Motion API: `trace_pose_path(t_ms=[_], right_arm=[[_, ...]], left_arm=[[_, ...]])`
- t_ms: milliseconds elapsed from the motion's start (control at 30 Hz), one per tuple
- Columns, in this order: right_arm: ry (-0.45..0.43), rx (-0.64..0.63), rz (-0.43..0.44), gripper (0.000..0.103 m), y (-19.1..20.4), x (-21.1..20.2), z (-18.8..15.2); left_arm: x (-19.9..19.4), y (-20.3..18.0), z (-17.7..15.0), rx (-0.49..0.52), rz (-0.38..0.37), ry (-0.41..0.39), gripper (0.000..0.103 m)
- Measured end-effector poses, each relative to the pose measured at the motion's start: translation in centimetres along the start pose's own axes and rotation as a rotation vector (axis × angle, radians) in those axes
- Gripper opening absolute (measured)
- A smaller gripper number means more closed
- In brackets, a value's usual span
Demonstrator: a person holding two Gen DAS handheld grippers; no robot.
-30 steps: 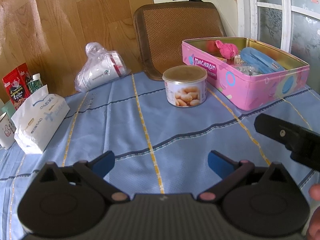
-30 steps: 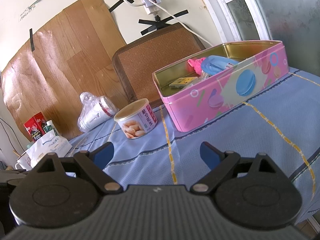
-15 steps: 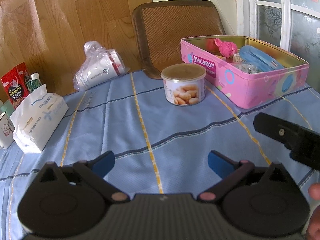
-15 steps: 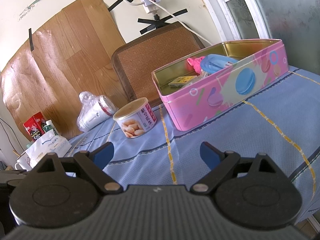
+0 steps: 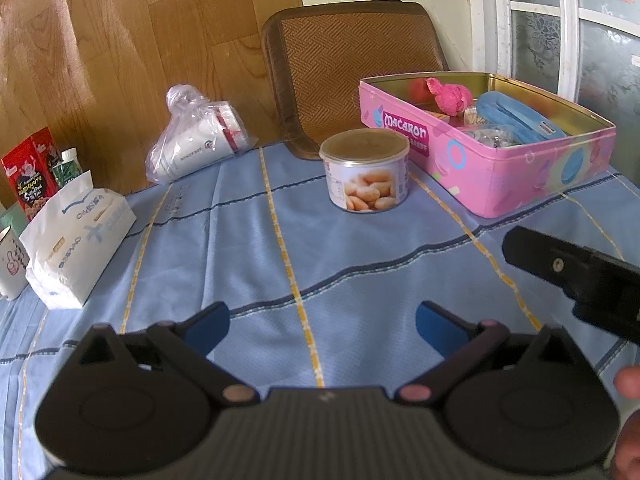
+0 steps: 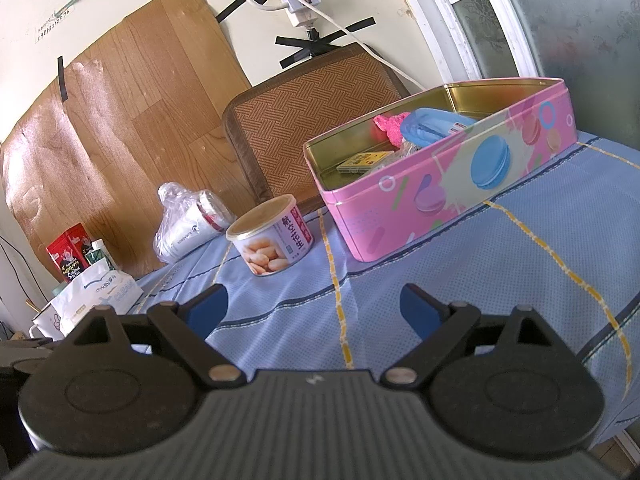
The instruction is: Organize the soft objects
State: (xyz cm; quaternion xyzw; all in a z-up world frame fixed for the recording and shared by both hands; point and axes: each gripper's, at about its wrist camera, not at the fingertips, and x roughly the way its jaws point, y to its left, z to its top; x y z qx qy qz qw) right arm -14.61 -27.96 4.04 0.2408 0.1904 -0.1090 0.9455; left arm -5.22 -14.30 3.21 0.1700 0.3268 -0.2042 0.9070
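Observation:
An open pink macaron tin (image 5: 496, 168) (image 6: 448, 196) stands at the far right of the blue tablecloth. Inside it lie a pink plush toy (image 5: 448, 96) (image 6: 390, 126), a blue soft pouch (image 5: 516, 114) (image 6: 430, 126) and small packets. My left gripper (image 5: 322, 326) hovers open over the cloth near the front, nothing between its blue pads. My right gripper (image 6: 314, 308) is open too and empty, well short of the tin. Part of the right gripper's body (image 5: 576, 276) shows in the left wrist view.
A round biscuit can (image 5: 366, 168) (image 6: 272, 234) stands left of the tin. Bagged paper cups (image 5: 198, 142) (image 6: 188, 224), a tissue pack (image 5: 76, 236) (image 6: 96, 290), a red snack box (image 5: 28, 178) and a mug (image 5: 10, 256) sit at the left. A woven chair back (image 5: 352, 68) rises behind the table.
Both grippers have drifted slightly; the scene has shifted a little in view. Both stay open and empty.

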Motion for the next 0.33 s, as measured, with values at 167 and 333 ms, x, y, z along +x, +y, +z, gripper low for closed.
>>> trace_pose_path(t_ms=[167,333], right_arm=[[0.0,0.0,0.0,0.095,0.0,-0.01,-0.06],[-0.002,-0.001,-0.002,0.095,-0.02,0.06,-0.15]], left_arm=[[-0.08,-0.04,-0.02,0.004,-0.009,-0.005,0.103],[-0.39,-0.14,0.26,0.013,-0.051,-0.016,0.103]])
